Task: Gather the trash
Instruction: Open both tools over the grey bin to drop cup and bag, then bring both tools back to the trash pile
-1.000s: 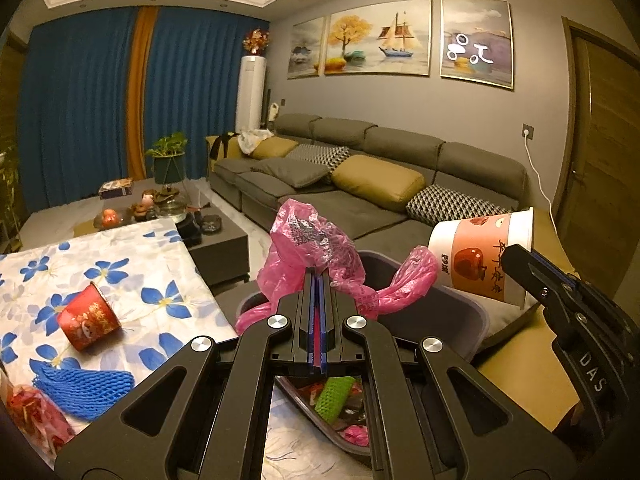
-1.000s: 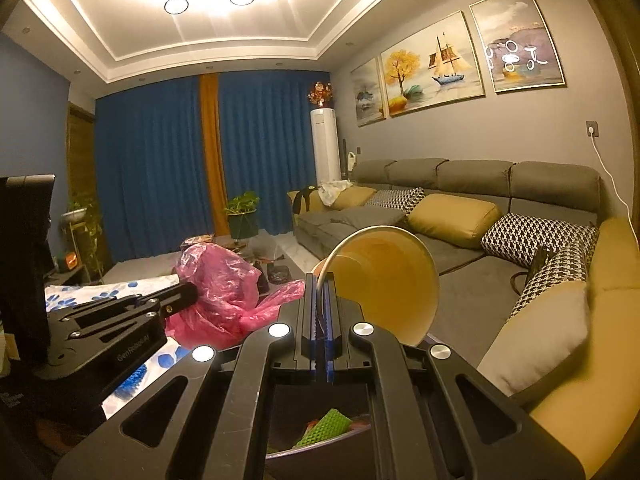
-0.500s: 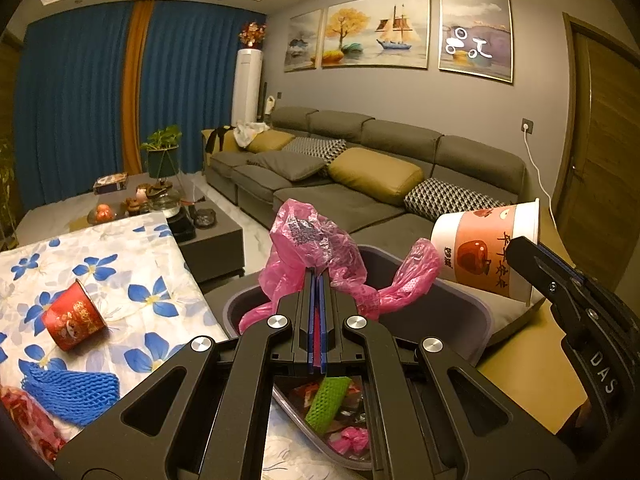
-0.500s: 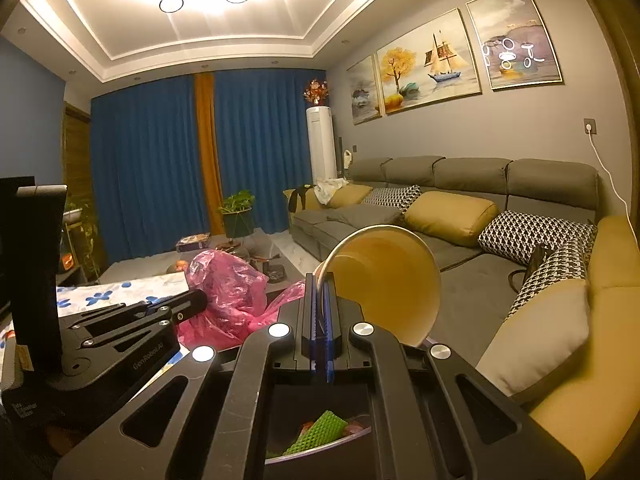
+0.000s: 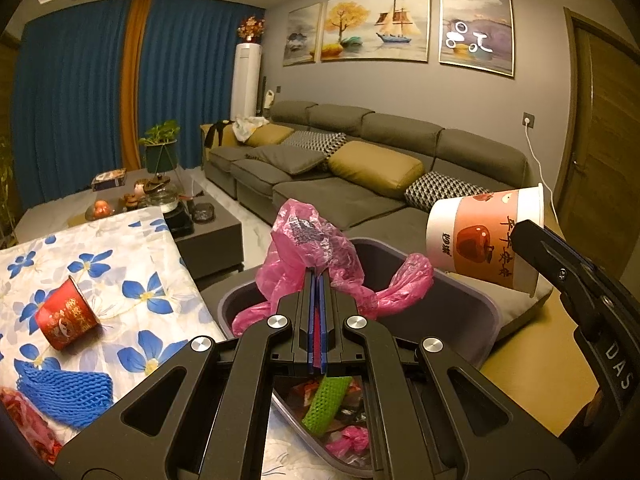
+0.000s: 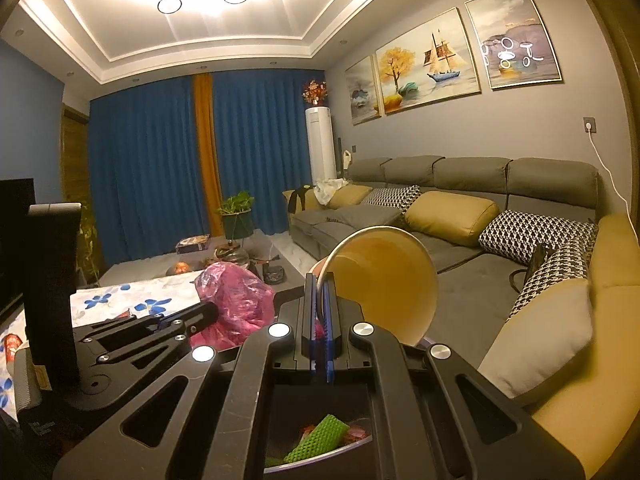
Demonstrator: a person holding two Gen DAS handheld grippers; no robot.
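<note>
My left gripper [image 5: 319, 280] is shut on a crumpled pink plastic bag [image 5: 308, 248], held above a purple bin [image 5: 460, 292]. Green foam netting [image 5: 326, 402] and wrappers lie in the bin. My right gripper [image 6: 319, 286] is shut on the rim of a white paper tub [image 6: 384, 280], tilted with its empty mouth toward that camera. In the left wrist view the tub [image 5: 486, 242], printed with a red apple, hangs over the bin's right side with the right gripper [image 5: 532, 236] on its rim. The right wrist view shows the pink bag [image 6: 234, 300] at lower left.
A table with a white cloth with blue flowers [image 5: 120, 280] holds a fallen red cup [image 5: 66, 318], blue netting [image 5: 66, 394] and red wrappers [image 5: 24, 416]. A grey sofa [image 5: 360, 168] with cushions fills the right. A dark coffee table [image 5: 208, 232] stands behind.
The left wrist view has shifted a little, so the bin's inside shows more and the table sits further left. Both grippers stay shut on the bag and the tub.
</note>
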